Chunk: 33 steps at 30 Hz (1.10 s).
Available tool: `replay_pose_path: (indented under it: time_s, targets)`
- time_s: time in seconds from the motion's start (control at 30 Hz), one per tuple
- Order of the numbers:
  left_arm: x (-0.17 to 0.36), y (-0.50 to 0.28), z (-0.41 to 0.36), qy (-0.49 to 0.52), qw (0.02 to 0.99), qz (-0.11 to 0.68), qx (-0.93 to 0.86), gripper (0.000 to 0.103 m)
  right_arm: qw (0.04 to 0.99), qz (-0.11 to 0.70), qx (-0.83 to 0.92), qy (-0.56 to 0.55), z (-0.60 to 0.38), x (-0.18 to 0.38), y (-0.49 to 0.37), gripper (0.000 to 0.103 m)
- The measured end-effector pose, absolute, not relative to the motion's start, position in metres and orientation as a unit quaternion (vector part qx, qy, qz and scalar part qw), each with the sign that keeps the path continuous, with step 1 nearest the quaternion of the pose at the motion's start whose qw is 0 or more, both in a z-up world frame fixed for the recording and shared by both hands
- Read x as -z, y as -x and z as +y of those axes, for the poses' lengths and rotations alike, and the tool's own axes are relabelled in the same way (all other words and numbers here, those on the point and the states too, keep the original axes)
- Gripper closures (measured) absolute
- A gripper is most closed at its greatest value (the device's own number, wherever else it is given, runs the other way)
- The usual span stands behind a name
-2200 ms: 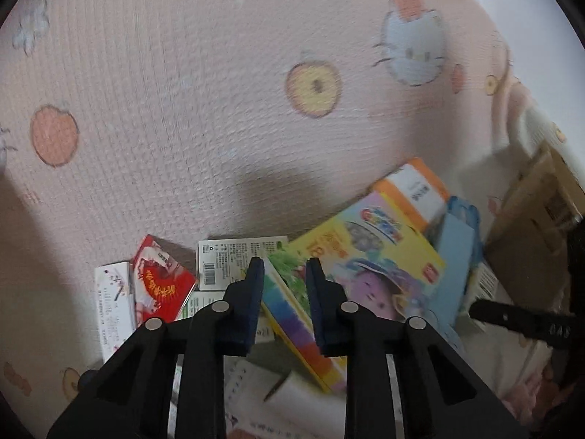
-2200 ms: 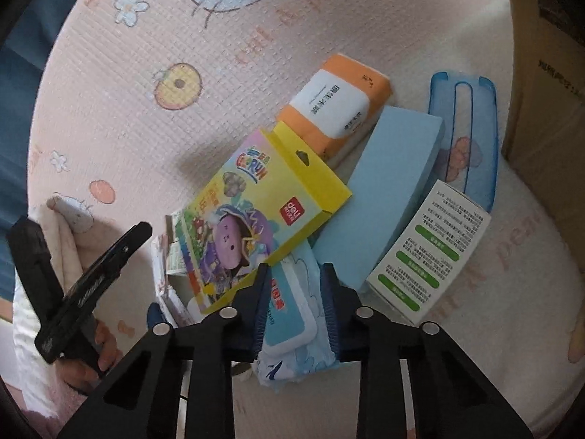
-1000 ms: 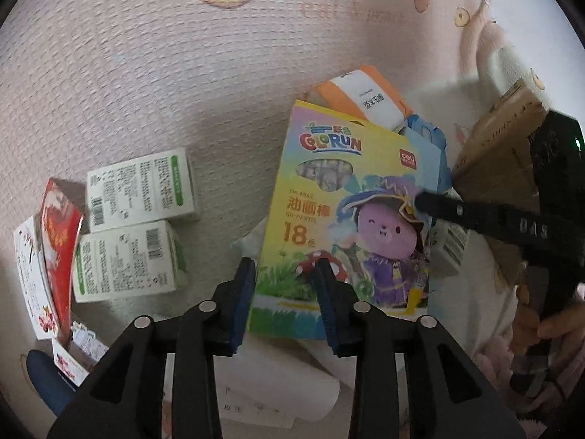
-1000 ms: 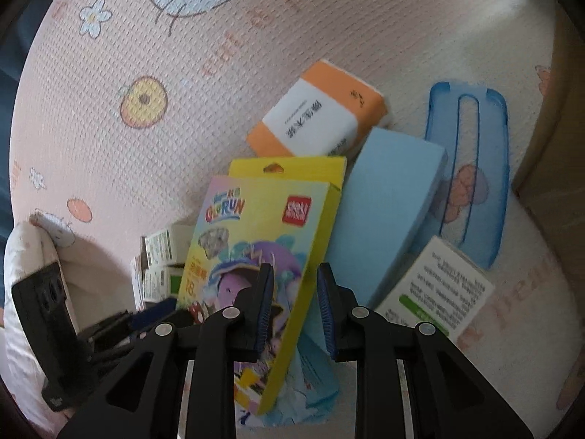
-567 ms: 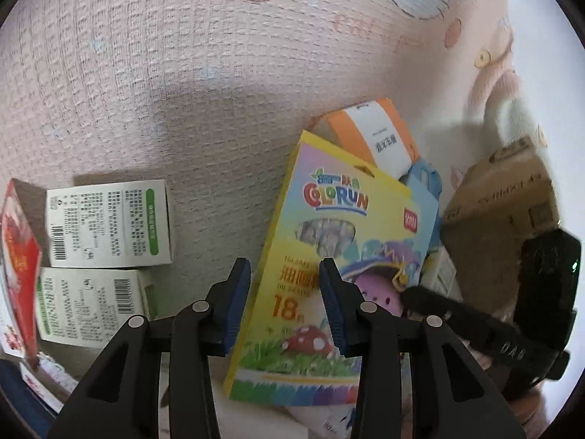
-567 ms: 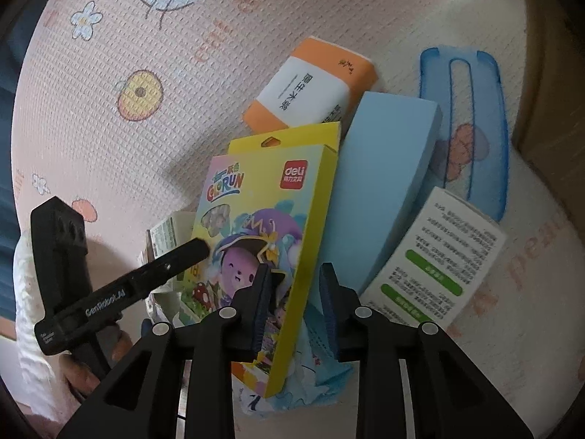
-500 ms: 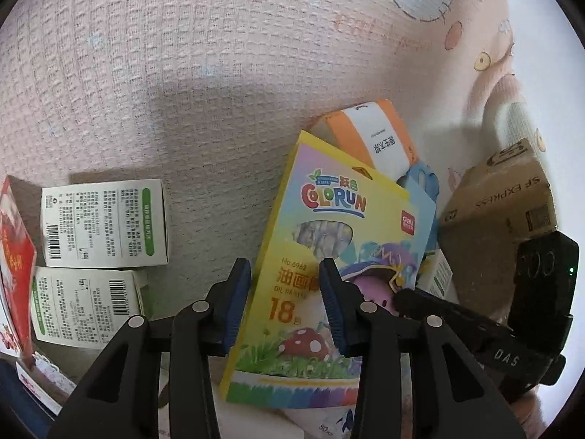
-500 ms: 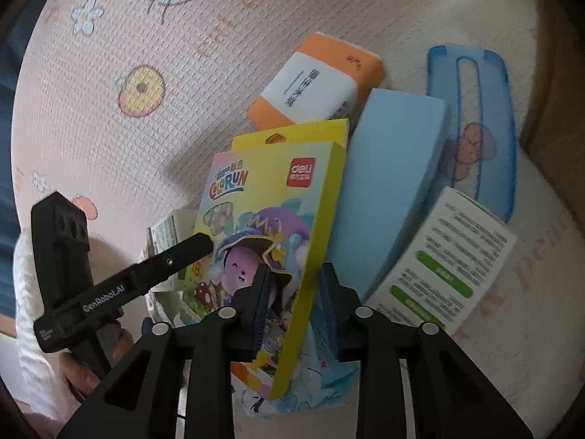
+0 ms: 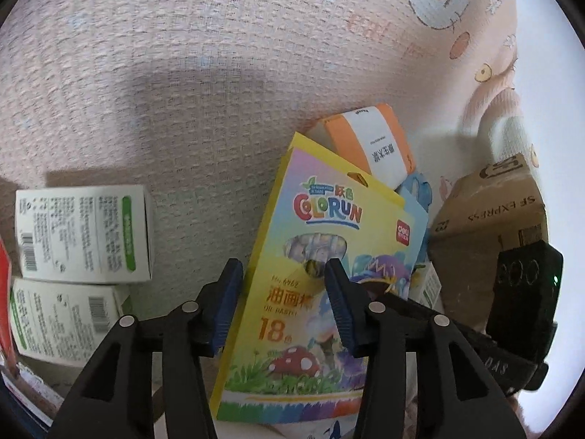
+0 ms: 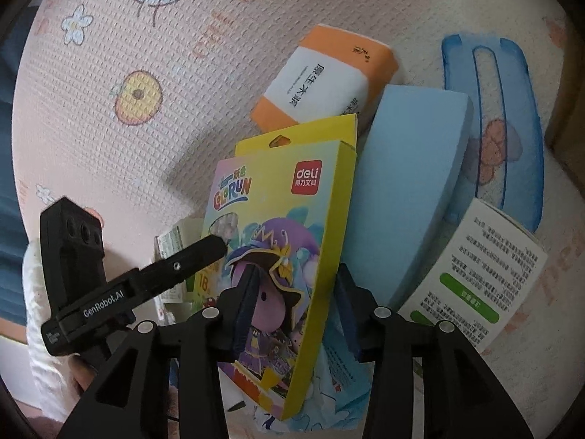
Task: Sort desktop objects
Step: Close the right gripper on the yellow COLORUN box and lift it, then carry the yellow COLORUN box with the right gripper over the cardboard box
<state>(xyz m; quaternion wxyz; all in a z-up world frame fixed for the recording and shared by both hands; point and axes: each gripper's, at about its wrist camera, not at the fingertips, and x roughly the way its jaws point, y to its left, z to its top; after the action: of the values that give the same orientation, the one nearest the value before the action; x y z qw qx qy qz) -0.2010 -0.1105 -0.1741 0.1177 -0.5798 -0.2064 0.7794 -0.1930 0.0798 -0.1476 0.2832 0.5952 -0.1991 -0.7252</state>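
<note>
A yellow Colorun crayon box [image 9: 321,256] lies tilted on the pile on the pink play mat. It also shows in the right wrist view [image 10: 289,226]. My left gripper [image 9: 283,285] is open, its fingers straddling the box's lower part, above it. My right gripper [image 10: 296,292] is open with the box's long edge between its fingers; contact is unclear. The left gripper's body [image 10: 146,281] shows at the left of the right wrist view. An orange and white box [image 10: 325,80] lies behind the crayon box.
Two white and green cartons [image 9: 84,237] lie at left. A light blue foam block [image 10: 406,183], a blue plastic frame [image 10: 490,117] and a white leaflet box [image 10: 479,278] lie at right. A cardboard box [image 9: 486,226] stands at far right. A wipes pack [image 10: 336,384] lies under the crayon box.
Both grippers have opened wider and moved closer over the crayon box. The right gripper's fingers now bracket the box's edge. The box has barely shifted.
</note>
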Motion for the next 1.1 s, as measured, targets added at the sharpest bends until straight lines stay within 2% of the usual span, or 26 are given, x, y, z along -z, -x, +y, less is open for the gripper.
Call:
replay_pose_path:
  time_s: [0.17,0.4,0.7,1.1]
  targets:
    - [0.167,0.197,-0.104,0.577,0.116,-0.185,-0.787,0.053,0.280,-0.184,0.733,-0.591,0.079,0.143,0.192,0.063]
    - [0.143,0.176,-0.103,0.550,0.113,-0.203,-0.802,0.054,0.289,-0.169,0.748,-0.572,0.085,0.122,0.189,0.063]
    - [0.069,0.150,-0.081,0.480,0.135,-0.169,-0.850,0.054,0.312,-0.179,0.789,-0.498,0.111,0.057,0.170,0.063]
    - [-0.032,0.143,-0.009,0.393,0.193,-0.135,-0.889,0.054,0.296,-0.189,0.853,-0.386,0.183,-0.043,0.152,0.063]
